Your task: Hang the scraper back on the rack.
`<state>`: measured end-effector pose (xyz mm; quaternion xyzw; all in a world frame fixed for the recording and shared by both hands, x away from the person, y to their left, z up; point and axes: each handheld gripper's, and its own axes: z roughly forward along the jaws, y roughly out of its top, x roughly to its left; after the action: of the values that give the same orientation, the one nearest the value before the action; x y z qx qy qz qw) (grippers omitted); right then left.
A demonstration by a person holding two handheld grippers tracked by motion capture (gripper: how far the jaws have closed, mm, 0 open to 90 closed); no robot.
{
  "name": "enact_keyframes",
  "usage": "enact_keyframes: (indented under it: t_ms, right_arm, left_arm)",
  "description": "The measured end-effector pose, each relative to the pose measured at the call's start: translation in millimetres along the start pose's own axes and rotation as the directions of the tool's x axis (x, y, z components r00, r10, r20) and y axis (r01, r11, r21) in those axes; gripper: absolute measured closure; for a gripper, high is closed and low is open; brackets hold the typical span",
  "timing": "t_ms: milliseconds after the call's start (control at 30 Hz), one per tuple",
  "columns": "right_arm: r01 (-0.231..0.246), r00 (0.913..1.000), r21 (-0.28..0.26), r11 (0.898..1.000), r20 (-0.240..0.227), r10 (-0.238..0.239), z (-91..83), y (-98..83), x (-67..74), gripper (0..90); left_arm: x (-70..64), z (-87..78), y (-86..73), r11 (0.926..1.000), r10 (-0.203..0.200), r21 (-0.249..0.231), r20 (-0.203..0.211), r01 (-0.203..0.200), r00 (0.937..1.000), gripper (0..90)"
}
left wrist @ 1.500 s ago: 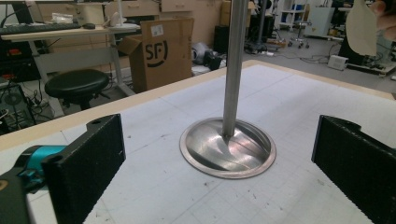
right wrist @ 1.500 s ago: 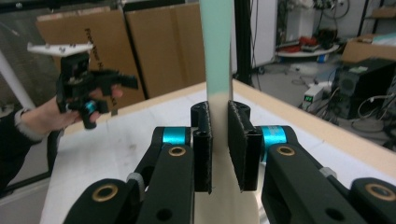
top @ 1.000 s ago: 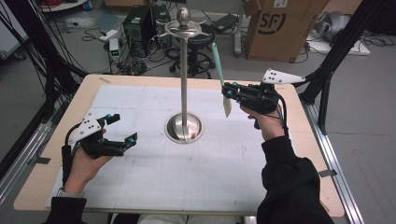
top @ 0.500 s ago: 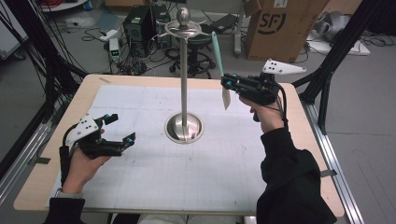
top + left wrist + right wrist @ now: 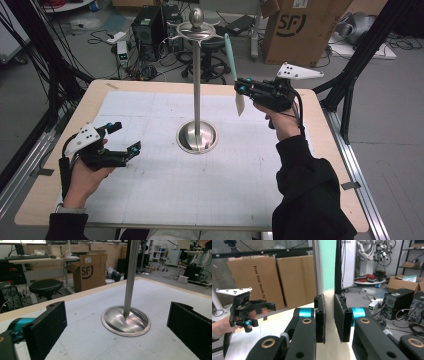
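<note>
The right gripper (image 5: pixel 242 90) was held above the far right of the bench (image 5: pixel 60 200), its fingers (image 5: pixel 320 315) clamped on a slim tool (image 5: pixel 231 55) with a mint-green handle and a pale lower end. The tool stood nearly upright, handle up, its pale end hanging below the fingers and clear of the bench. It was just right of the steel stand (image 5: pixel 197 75), apart from the pole. The stand's round base (image 5: pixel 126 321) sat mid-bench on the white mat (image 5: pixel 165 200). The left gripper (image 5: pixel 125 137) was low at the near left, fingers (image 5: pixel 46 327) wide apart, holding nothing and facing the base.
</note>
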<state>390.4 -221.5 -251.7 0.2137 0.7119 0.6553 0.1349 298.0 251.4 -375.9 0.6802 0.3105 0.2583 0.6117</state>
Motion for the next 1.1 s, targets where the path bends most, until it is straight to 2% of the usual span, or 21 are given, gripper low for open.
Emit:
enact_keyframes:
  t_ms: [633,1100]
  right_arm:
    - [0.002,0.9996,0.004,1.0,-0.027,-0.002,11.9,-4.6,1.4,80.6]
    - [-0.012,0.9999,0.008,1.0,-0.009,0.012,39.2,-7.3,9.0,80.5]
  left_arm:
    - [1.6,-1.7,-0.5,1.0,-0.006,-0.001,-0.005,0.006,1.0,3.3]
    - [1.5,-3.4,-0.6,1.0,-0.003,0.004,-0.013,0.003,0.9999,3.2]
